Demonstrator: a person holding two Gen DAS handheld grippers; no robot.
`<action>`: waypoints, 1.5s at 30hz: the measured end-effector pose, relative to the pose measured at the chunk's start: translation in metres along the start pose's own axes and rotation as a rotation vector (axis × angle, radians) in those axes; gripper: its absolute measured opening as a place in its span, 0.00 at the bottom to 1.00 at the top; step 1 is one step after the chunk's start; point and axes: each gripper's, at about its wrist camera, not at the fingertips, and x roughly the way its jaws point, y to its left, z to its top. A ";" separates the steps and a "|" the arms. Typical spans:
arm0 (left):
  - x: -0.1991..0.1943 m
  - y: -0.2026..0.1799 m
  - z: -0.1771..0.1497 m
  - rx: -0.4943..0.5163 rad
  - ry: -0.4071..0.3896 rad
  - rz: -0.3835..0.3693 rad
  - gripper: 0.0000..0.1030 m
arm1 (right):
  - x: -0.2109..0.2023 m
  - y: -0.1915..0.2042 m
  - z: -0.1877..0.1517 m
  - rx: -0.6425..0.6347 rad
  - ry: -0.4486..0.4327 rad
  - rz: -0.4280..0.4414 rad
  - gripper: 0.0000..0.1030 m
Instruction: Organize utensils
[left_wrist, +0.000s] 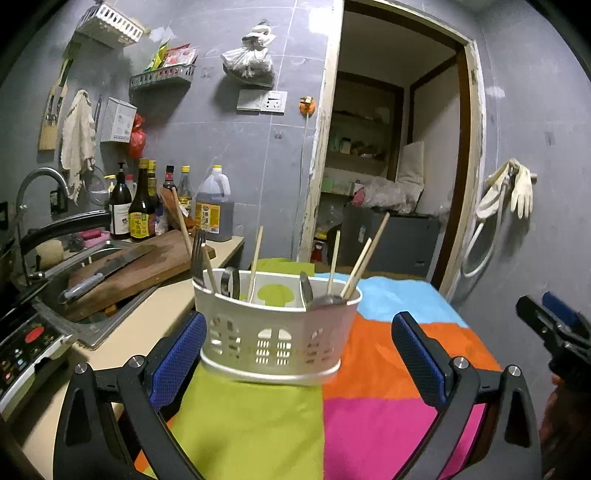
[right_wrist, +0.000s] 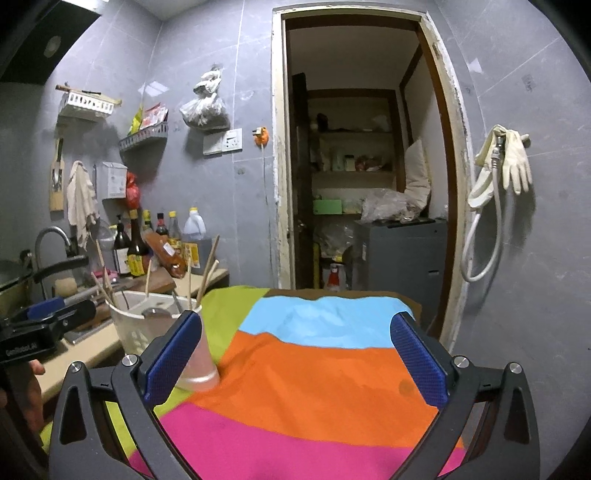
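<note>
A white perforated utensil caddy (left_wrist: 273, 332) stands on the striped cloth (left_wrist: 369, 406). It holds a fork (left_wrist: 198, 254), several chopsticks (left_wrist: 365, 258) and a metal spoon (left_wrist: 325, 300). My left gripper (left_wrist: 299, 365) is open just in front of the caddy, its jaws wider than the caddy and empty. The caddy also shows in the right wrist view (right_wrist: 147, 325) at the left. My right gripper (right_wrist: 295, 362) is open and empty over the cloth (right_wrist: 314, 369), to the right of the caddy. The right gripper shows in the left wrist view (left_wrist: 554, 332) at the far right.
To the left is a counter with a sink (left_wrist: 92, 295), a wooden cutting board (left_wrist: 140, 269) bearing a cleaver (left_wrist: 110, 267), and several sauce bottles (left_wrist: 140, 206). An open doorway (right_wrist: 369, 184) lies behind the table. A hose and gloves (right_wrist: 509, 166) hang on the right wall.
</note>
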 end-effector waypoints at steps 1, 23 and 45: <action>-0.002 -0.002 -0.003 0.005 0.000 0.004 0.96 | -0.005 0.000 -0.003 -0.008 -0.002 -0.009 1.00; -0.048 -0.010 -0.039 0.006 0.015 -0.036 0.96 | -0.092 0.003 -0.014 -0.010 -0.038 -0.071 1.00; -0.091 0.000 -0.078 0.013 0.004 -0.003 0.96 | -0.139 0.018 -0.057 -0.004 -0.010 -0.134 1.00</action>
